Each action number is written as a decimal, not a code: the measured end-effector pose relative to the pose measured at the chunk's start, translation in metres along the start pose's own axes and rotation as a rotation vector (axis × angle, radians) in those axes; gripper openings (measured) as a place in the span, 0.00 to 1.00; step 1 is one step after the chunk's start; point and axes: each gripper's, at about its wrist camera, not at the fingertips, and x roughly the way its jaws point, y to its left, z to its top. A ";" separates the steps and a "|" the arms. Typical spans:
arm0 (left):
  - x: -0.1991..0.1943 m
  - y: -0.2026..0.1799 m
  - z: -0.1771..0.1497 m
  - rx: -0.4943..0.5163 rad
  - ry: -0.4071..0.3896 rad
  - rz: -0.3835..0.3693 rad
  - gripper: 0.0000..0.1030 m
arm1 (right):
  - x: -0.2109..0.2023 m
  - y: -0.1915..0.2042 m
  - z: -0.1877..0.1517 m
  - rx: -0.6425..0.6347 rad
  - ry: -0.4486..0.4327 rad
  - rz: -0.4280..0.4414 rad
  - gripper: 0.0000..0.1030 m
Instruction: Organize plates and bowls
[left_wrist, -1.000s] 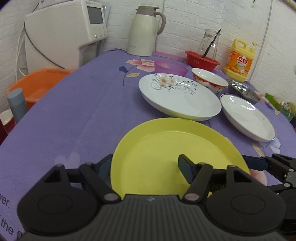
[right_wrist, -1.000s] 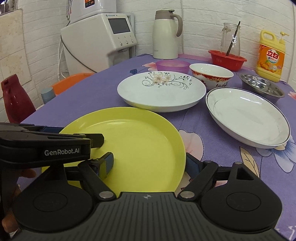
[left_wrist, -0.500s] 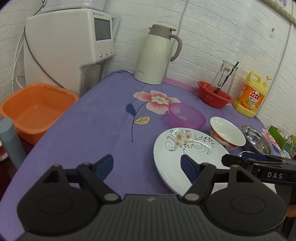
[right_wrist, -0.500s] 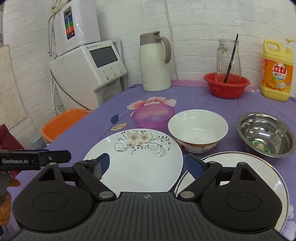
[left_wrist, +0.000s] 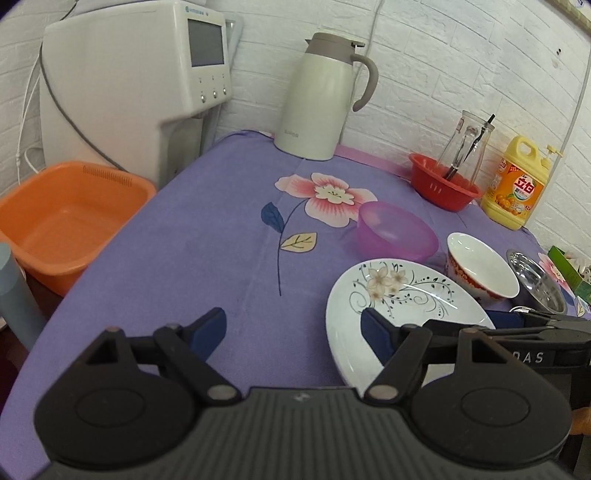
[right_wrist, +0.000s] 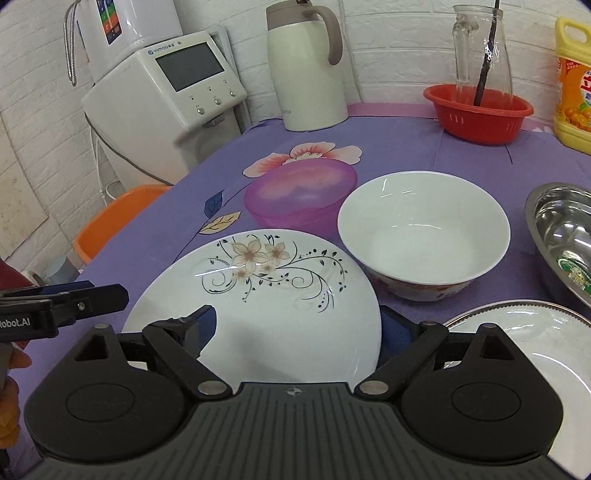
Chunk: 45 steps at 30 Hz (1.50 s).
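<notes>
Left wrist view: the left gripper (left_wrist: 293, 326) stands open and empty over the purple flowered tablecloth (left_wrist: 207, 229), its right pad at the near rim of the round white floral-print plate (left_wrist: 402, 299); beside it, a black arm reads "DAS". Right wrist view: the right gripper (right_wrist: 299, 326) is open, 2 pads flanking that plate without pressing; a white ceramic bowl (right_wrist: 424, 232) sits behind, and the left gripper reads "Robot.AI".

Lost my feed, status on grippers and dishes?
Left gripper and right gripper open, holding nothing. Floral plate flat ahead, white bowl behind it. Nothing blocking.
</notes>
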 end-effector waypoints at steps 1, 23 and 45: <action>0.000 0.002 -0.001 -0.001 0.002 0.005 0.72 | 0.002 0.006 0.000 -0.016 -0.002 -0.001 1.00; 0.034 -0.029 -0.013 0.081 0.091 0.020 0.33 | 0.008 0.033 -0.021 -0.177 0.032 0.003 1.00; -0.090 -0.056 -0.064 0.110 -0.002 -0.006 0.32 | -0.112 0.070 -0.080 -0.071 -0.045 -0.029 1.00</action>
